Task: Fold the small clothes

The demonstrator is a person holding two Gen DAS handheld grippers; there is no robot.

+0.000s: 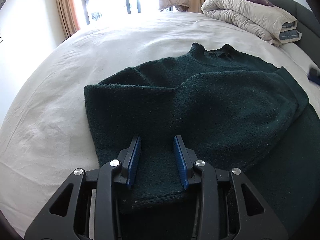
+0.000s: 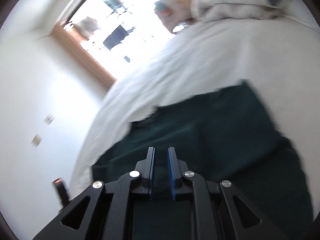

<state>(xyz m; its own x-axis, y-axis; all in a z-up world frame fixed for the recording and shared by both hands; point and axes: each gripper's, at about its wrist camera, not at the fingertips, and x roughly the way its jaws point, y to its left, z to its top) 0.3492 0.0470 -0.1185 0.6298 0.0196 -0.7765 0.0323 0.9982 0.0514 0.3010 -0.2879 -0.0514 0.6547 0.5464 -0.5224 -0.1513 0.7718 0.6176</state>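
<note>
A dark green knit sweater [image 1: 210, 100] lies on the white bed sheet [image 1: 60, 110], neck toward the far side, with its left sleeve folded across the body. My left gripper [image 1: 158, 140] is open just above the sweater's near left part, and cloth lies between its blue pads without being pinched. In the blurred, tilted right wrist view, my right gripper [image 2: 161, 150] is open with a narrow gap, above the sweater [image 2: 220, 140]. It holds nothing.
A rolled beige duvet [image 1: 246, 18] with purple and yellow pillows lies at the head of the bed, far right. A window with curtains [image 1: 66, 6] stands beyond the bed. A small dark blue object [image 1: 314, 75] shows at the right edge.
</note>
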